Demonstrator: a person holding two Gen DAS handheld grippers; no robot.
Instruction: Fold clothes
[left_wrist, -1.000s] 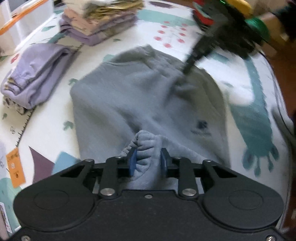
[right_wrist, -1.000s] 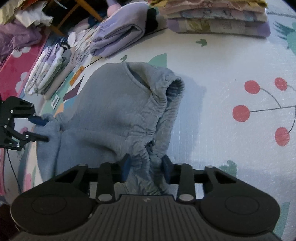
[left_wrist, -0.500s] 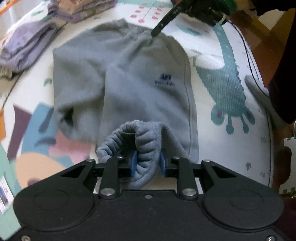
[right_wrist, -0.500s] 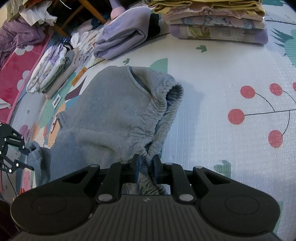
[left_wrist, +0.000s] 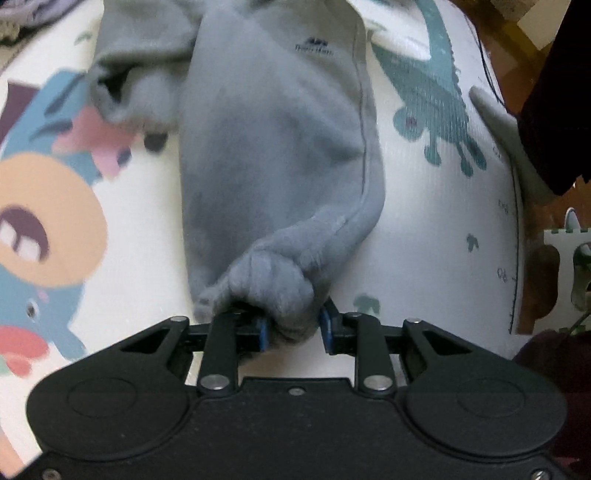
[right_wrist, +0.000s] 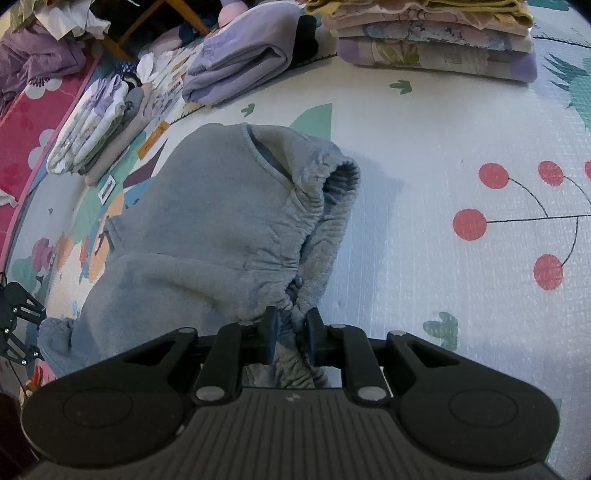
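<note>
Grey fleece trousers (left_wrist: 273, 147) lie on a patterned play mat (left_wrist: 424, 229). My left gripper (left_wrist: 293, 328) is shut on a bunched leg cuff and the leg stretches away from it. In the right wrist view the trousers (right_wrist: 207, 221) show their elastic waistband (right_wrist: 325, 206). My right gripper (right_wrist: 290, 330) is shut on the gathered waistband at the near end. The left gripper (right_wrist: 18, 325) shows at the far left edge of that view, by the cuff end.
Folded clothes stand at the back: a tall stack (right_wrist: 436, 37), a lilac pile (right_wrist: 240, 70) and a pale bundle (right_wrist: 96, 129). The mat's edge (left_wrist: 517, 221) runs along the right, with wooden floor and a person's dark leg (left_wrist: 554, 92) beyond it.
My left gripper has pulled the cuff back toward the mat's near side, stretching the leg out straight. My right gripper closed on the waistband and has stayed shut there.
</note>
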